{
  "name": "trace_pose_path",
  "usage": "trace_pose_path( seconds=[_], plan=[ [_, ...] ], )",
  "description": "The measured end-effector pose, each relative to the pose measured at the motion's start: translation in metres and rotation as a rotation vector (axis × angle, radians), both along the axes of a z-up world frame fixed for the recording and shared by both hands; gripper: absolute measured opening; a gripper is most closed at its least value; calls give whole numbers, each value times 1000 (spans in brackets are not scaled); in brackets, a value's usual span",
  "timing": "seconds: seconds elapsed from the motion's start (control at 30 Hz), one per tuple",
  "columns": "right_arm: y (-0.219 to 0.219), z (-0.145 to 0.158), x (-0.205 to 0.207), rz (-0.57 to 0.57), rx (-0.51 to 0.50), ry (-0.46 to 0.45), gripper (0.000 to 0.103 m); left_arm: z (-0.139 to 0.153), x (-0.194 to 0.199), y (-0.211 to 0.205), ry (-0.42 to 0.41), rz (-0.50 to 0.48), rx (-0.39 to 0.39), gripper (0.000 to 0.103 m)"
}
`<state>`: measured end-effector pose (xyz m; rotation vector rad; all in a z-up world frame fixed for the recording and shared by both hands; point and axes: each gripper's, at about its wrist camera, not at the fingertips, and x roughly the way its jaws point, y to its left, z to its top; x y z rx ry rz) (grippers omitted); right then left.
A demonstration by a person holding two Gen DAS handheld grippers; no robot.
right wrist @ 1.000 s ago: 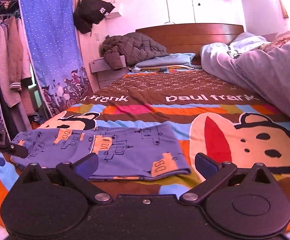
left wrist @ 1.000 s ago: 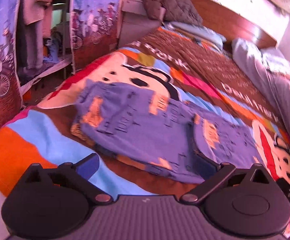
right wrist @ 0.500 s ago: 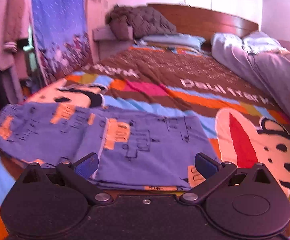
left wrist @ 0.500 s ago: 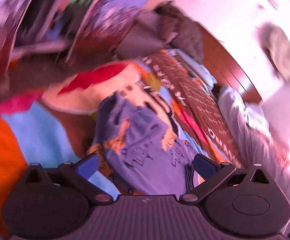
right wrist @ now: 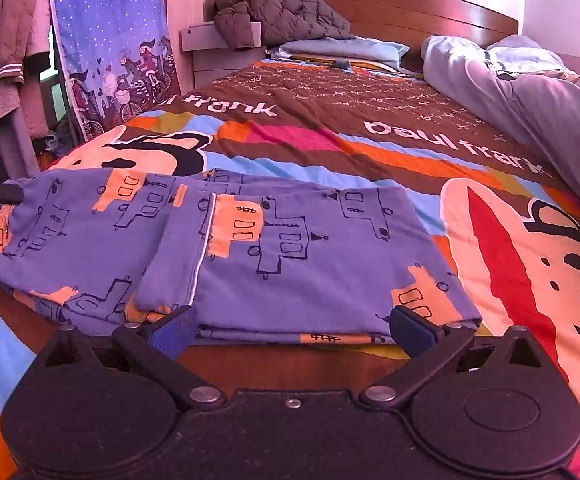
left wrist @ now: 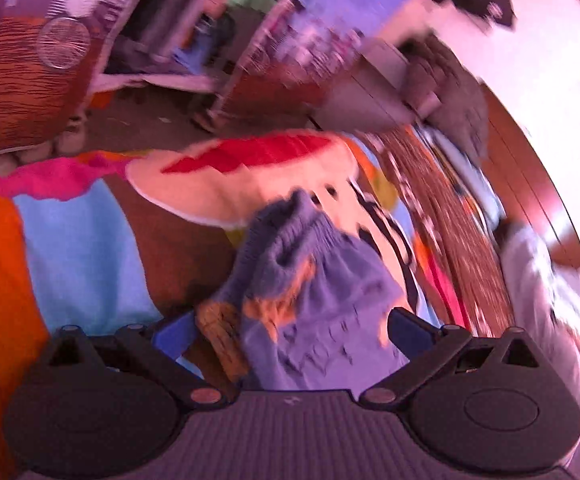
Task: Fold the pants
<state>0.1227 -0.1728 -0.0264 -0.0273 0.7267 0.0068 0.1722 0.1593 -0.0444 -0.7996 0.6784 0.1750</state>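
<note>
A pair of purple cotton pants (right wrist: 249, 248) printed with orange blocks and dark line drawings lies folded lengthwise on a striped cartoon-print bedspread (right wrist: 370, 148) lettered "paul frank", with the fabric spread flat from the left side of the bed toward a large monkey face at right. The right gripper (right wrist: 290, 330) sits low at the near edge of the pants, its two blue-padded fingers (right wrist: 173, 330) spread wide apart and framing the folded hem, with no cloth pinched between them. At the far left end of the garment, the dark tip of the left gripper (left wrist: 290, 330) is visible from the right wrist camera beside the gathered waistband. The left wrist view is heavily blurred and tilted; it shows the waistband end of the pants (left wrist: 310, 280) bunched and raised between that gripper's blue fingers (left wrist: 408, 330), which stand apart on either side of the cloth, though whether they touch it cannot be told. A dark quilted jacket (right wrist: 277, 12) is heaped on a grey bedside cabinet (right wrist: 209, 46) near the wooden headboard (right wrist: 410, 8), and a pale grey duvet (right wrist: 530, 104) lies rumpled along the right side of the bed.
</note>
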Motion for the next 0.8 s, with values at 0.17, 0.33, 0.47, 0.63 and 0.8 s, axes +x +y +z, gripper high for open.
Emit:
trace_pose_path(
  seconds=[0.17,0.33,0.47,0.63,0.8],
  plan=[
    [-1,0,0,0,4,1,102,0,0,-3,2,-26,40,102],
    [-5,4,-6,-5,31,-33,102,2,3,3,43,20,15,72],
    [-12,16,-11,54,113,-96,102,-2,-3,17,41,64,-51,46],
    [5,7,18,39,-10,2,102,-3,-7,16,18,62,-39,28],
    [18,-10,28,35,-100,88,102,0,-8,11,-7,55,-10,24]
  ],
)
